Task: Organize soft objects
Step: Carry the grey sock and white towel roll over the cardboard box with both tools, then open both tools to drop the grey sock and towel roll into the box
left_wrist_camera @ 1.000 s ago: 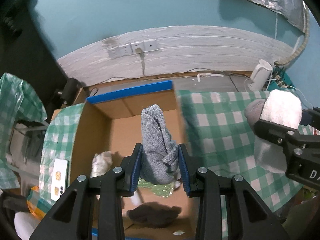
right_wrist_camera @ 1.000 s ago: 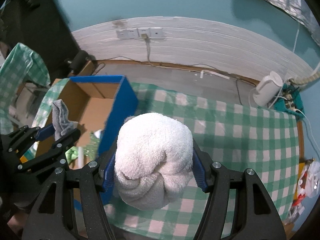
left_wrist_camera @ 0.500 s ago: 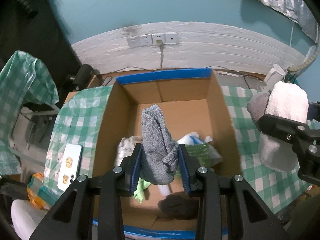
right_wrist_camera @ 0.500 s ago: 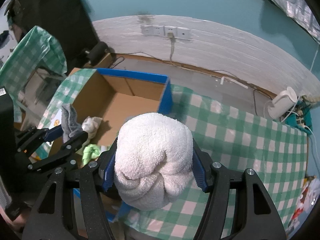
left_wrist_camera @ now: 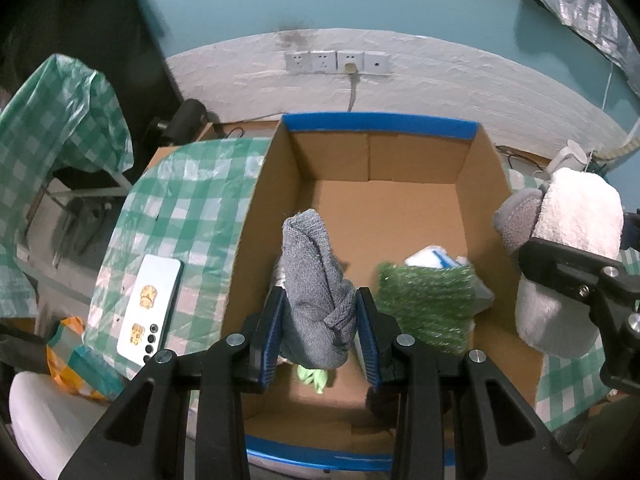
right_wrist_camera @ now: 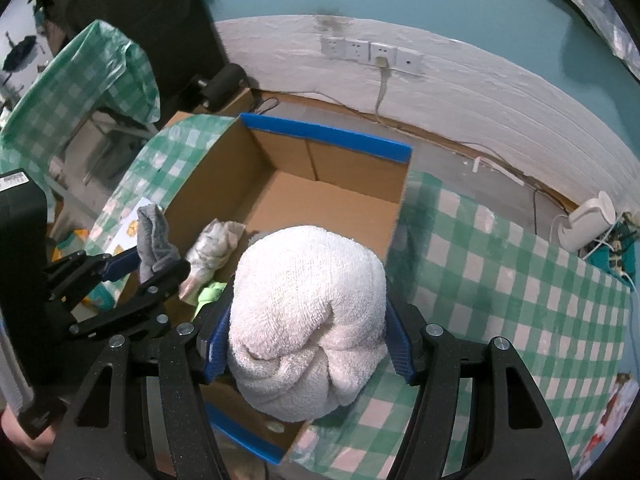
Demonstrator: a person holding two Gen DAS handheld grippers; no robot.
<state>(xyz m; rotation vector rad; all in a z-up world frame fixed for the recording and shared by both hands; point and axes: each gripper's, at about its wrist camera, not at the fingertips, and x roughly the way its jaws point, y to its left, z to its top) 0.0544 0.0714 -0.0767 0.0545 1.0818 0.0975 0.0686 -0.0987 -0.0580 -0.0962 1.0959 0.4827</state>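
Blue-taped cardboard box point(left_wrist_camera: 408, 216), unlabelled.

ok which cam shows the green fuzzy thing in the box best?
Left wrist view: the green fuzzy item lies in the cardboard box, clear beside the left gripper. In the right wrist view the white towel roll appears to hide it.

hidden: box floor point(right_wrist_camera: 320, 204) under white towel point(right_wrist_camera: 308, 320) | dark item point(left_wrist_camera: 382, 400) unidentifiable

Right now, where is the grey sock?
The grey sock is clamped in the left gripper, above the near left part of the open cardboard box, with a green fuzzy cloth in the box to its right.
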